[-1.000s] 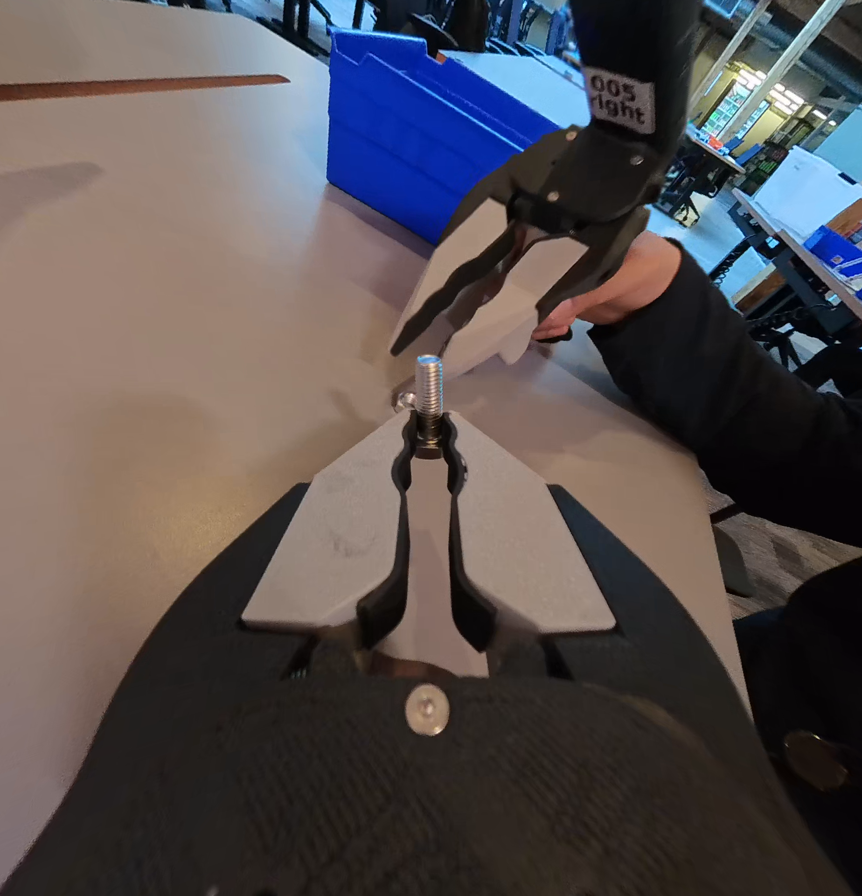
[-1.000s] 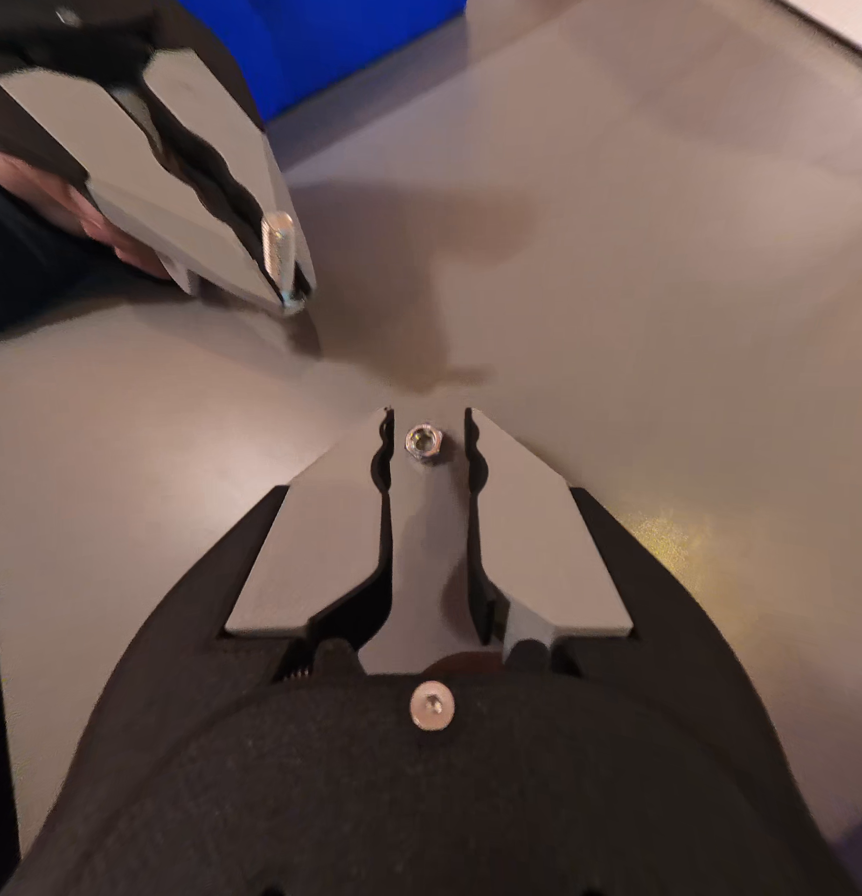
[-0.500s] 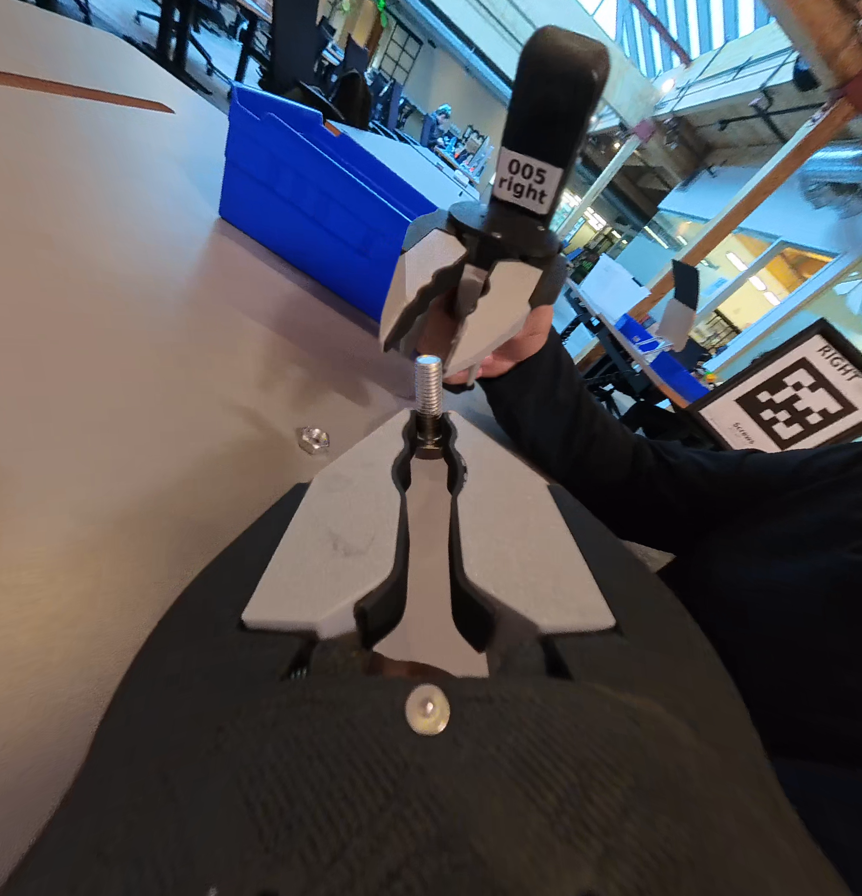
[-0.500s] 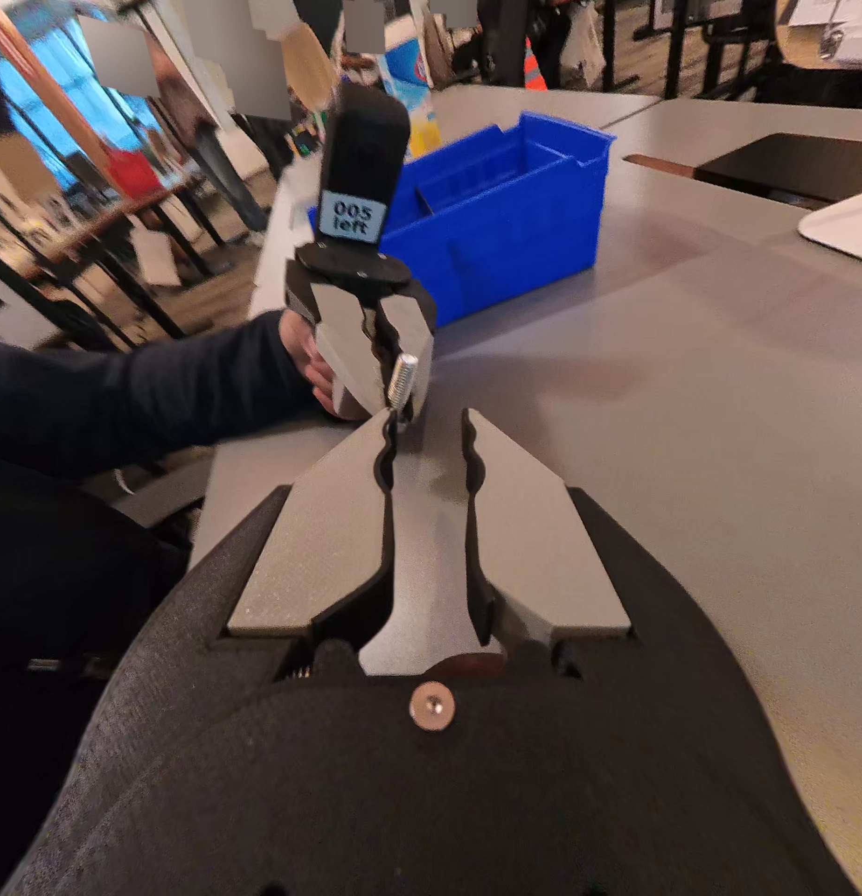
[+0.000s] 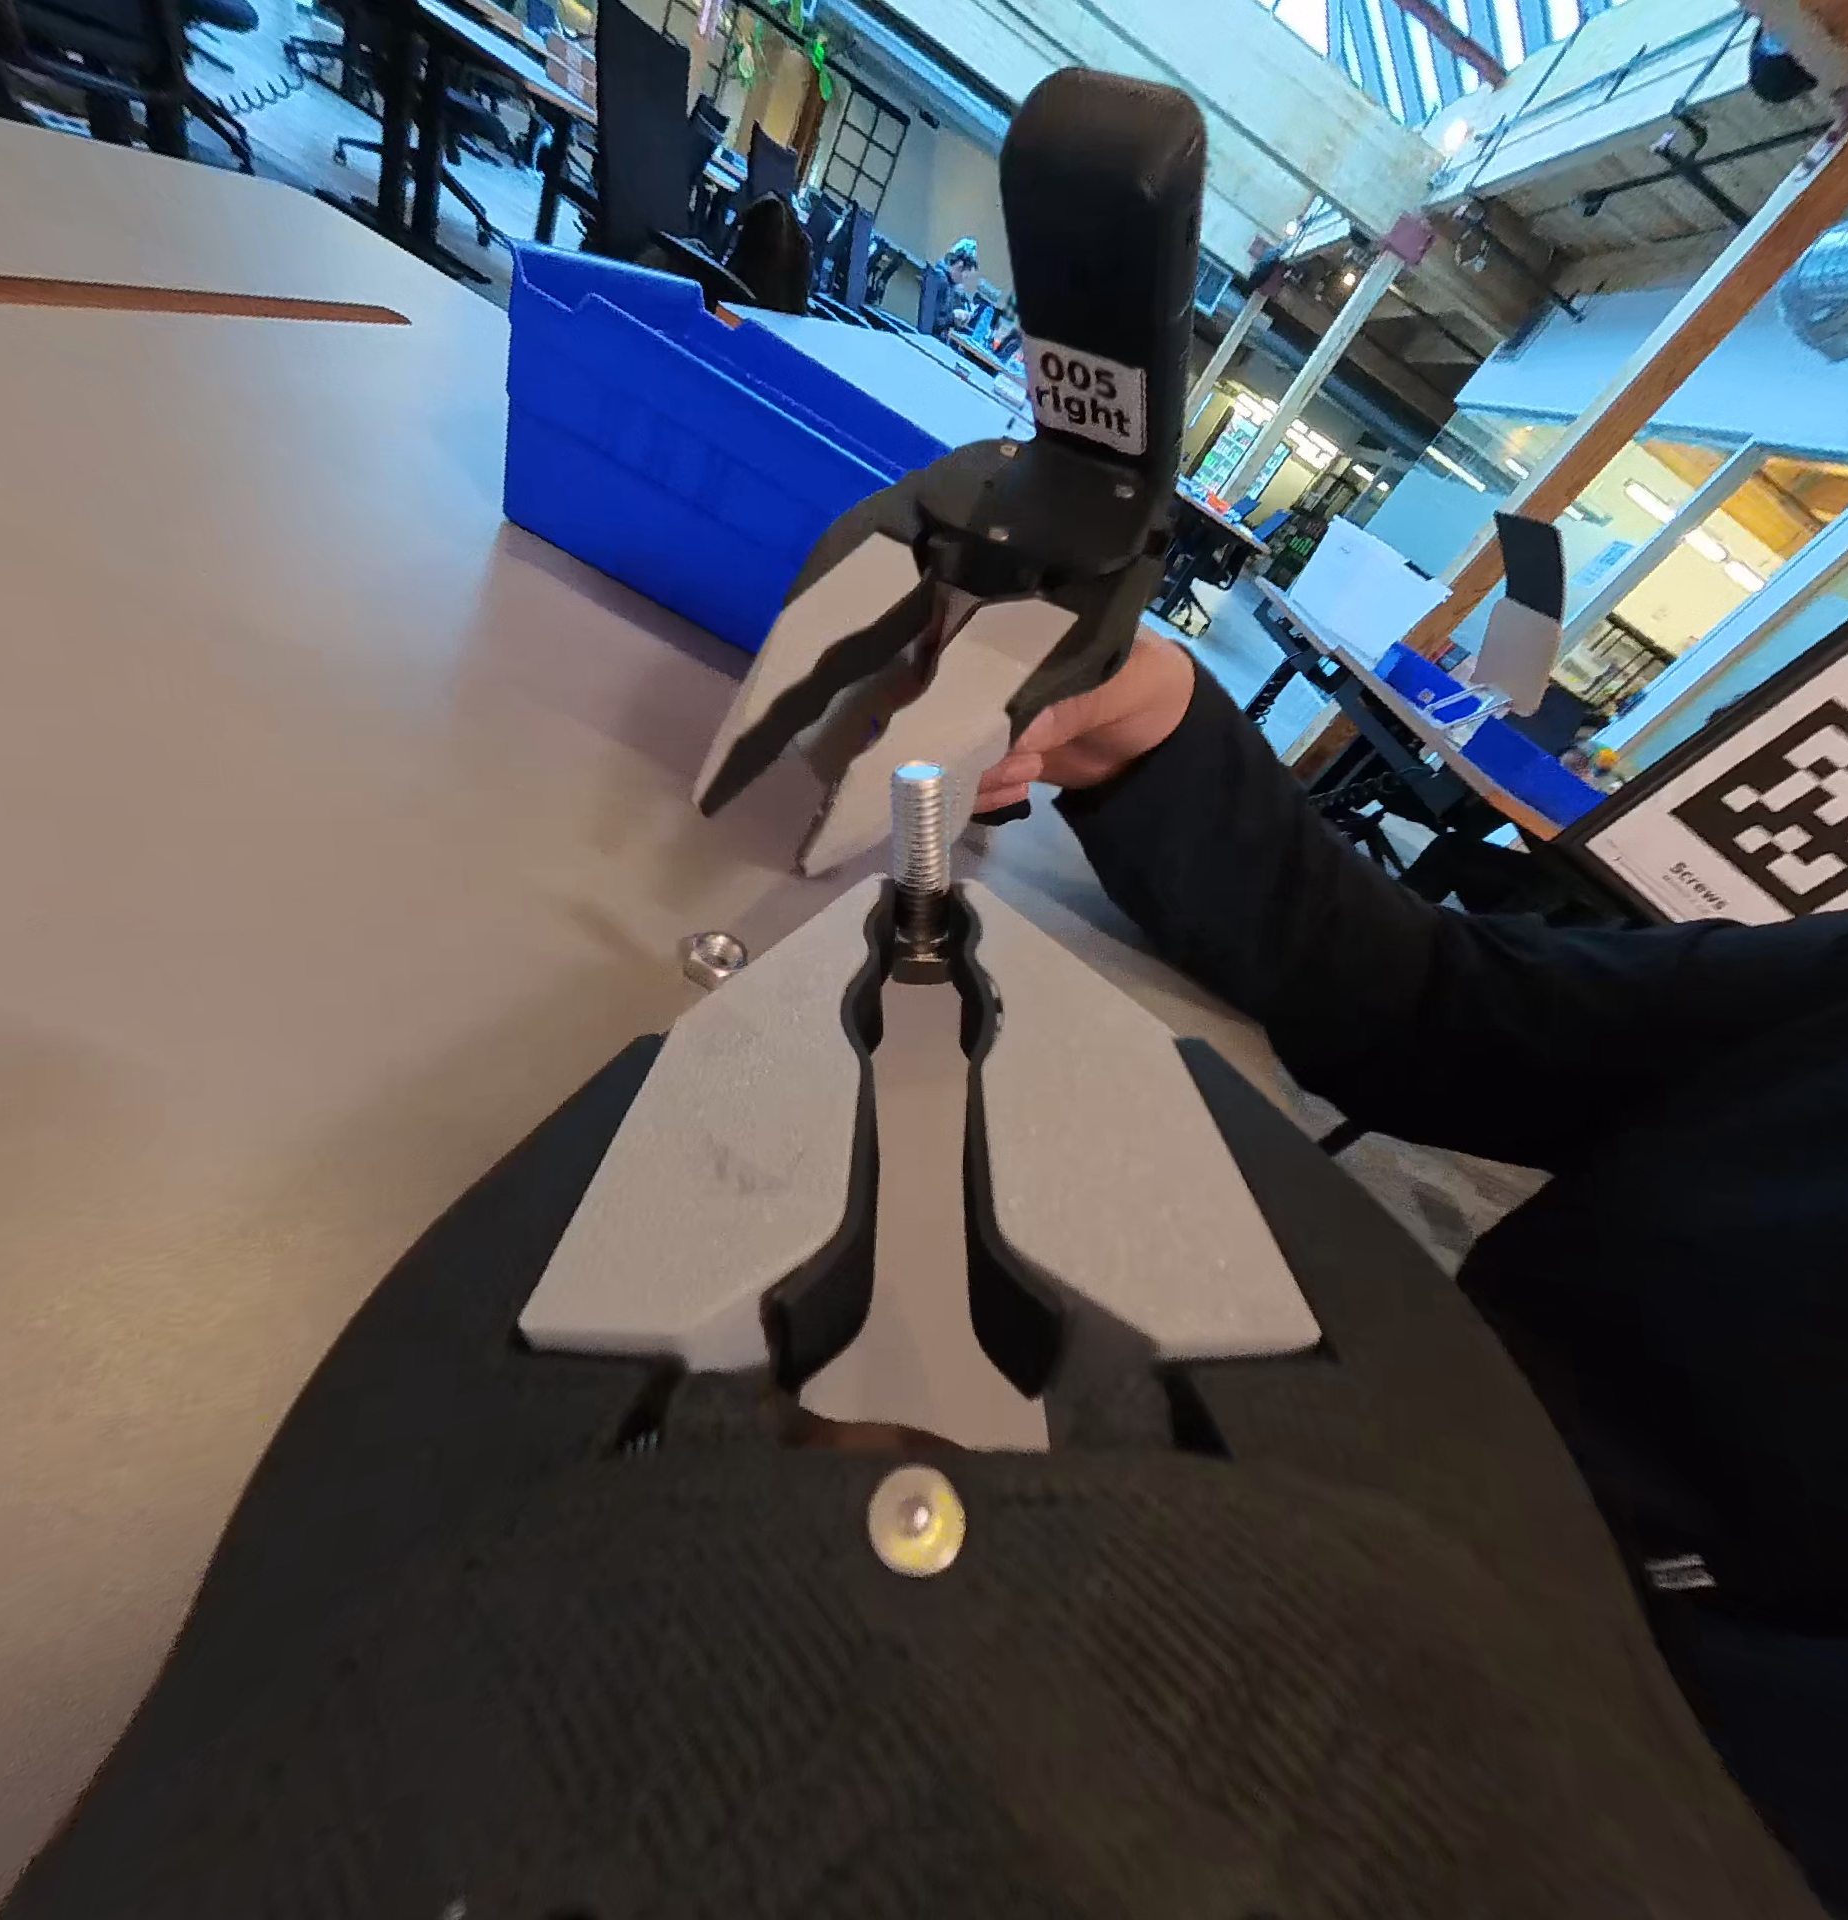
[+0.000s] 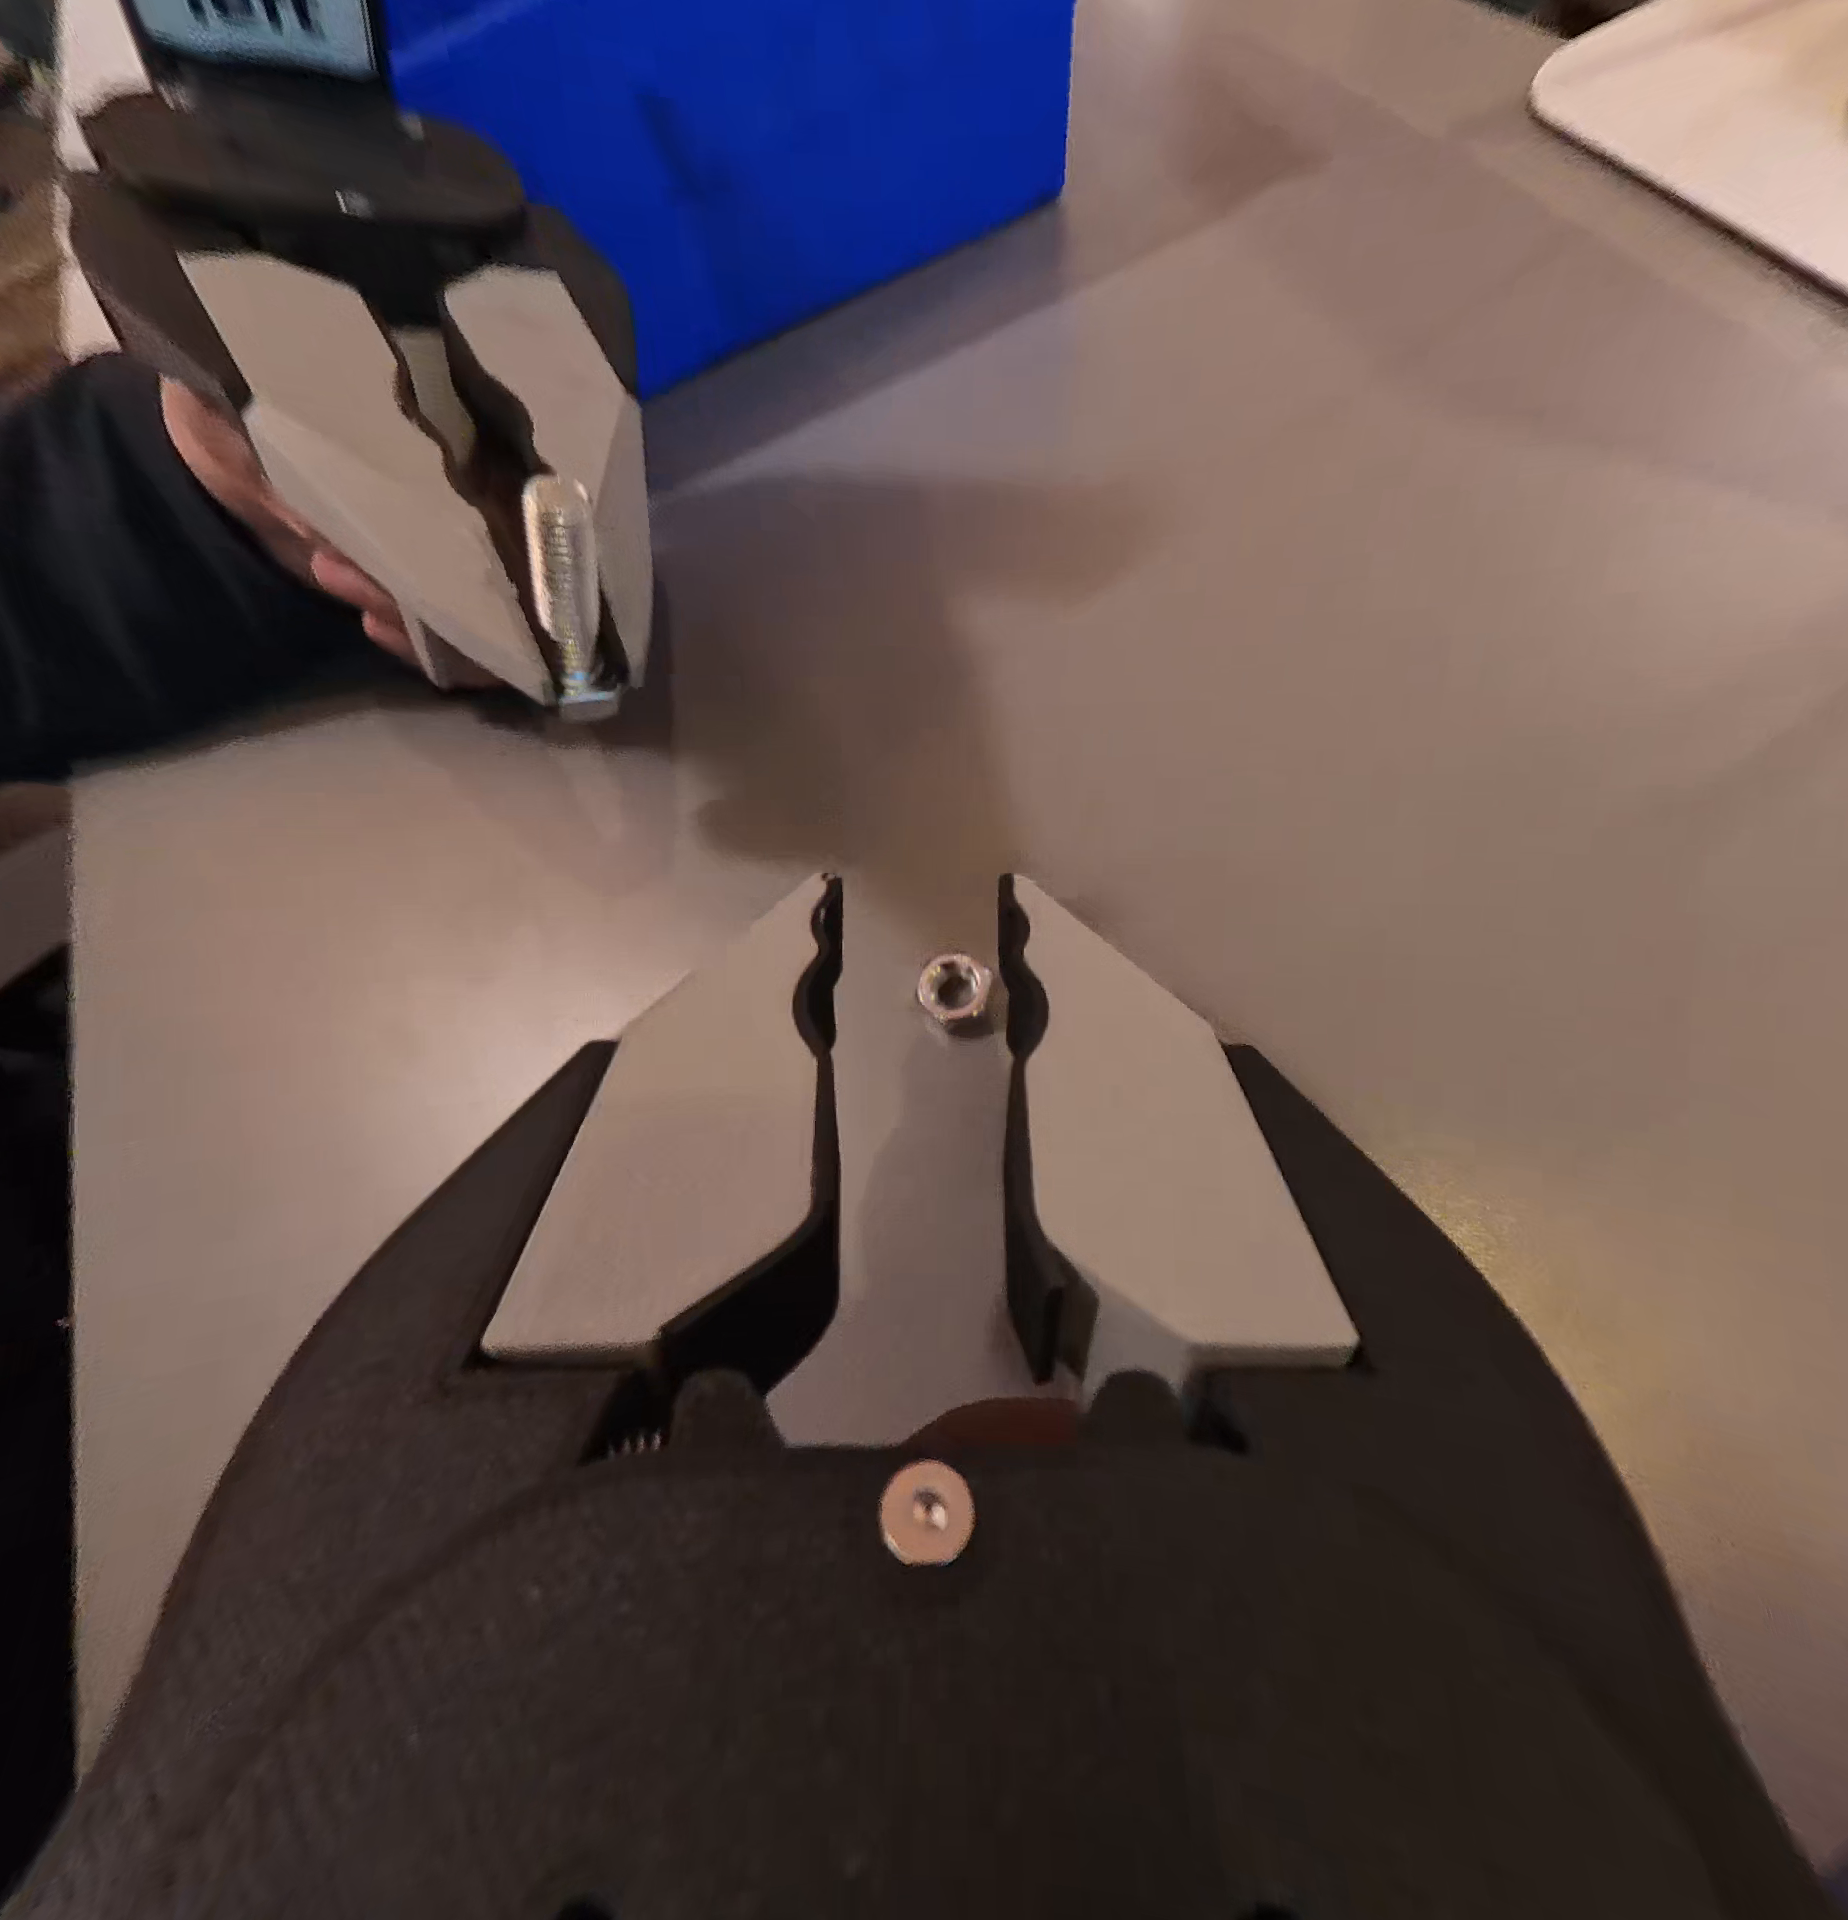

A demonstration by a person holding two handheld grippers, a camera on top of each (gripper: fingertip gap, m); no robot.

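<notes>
My left gripper is shut on a silver threaded bolt, gripped near its head with the thread pointing up. It also shows in the right wrist view, low over the grey table with the bolt between its fingers. A small silver hex nut lies on the table between the open fingers of my right gripper, closer to the right finger. In the left wrist view the nut lies just left of my left fingers, and my right gripper hangs open and tilted down above it.
A blue plastic bin stands on the grey table behind both grippers; it also shows in the right wrist view. A white object lies at the far right. A framed marker card stands right. A person's dark sleeve reaches in. The grippers' ends are close to 7 cm from one another. To reach the small silver hex nut in a straight line is about 4 cm for my right fingers, about 10 cm for my left. Look for it in the left wrist view too.
My right gripper has tipped back down toward the table and now straddles the nut again. My left gripper has stayed shut on the bolt, shifting only slightly.
</notes>
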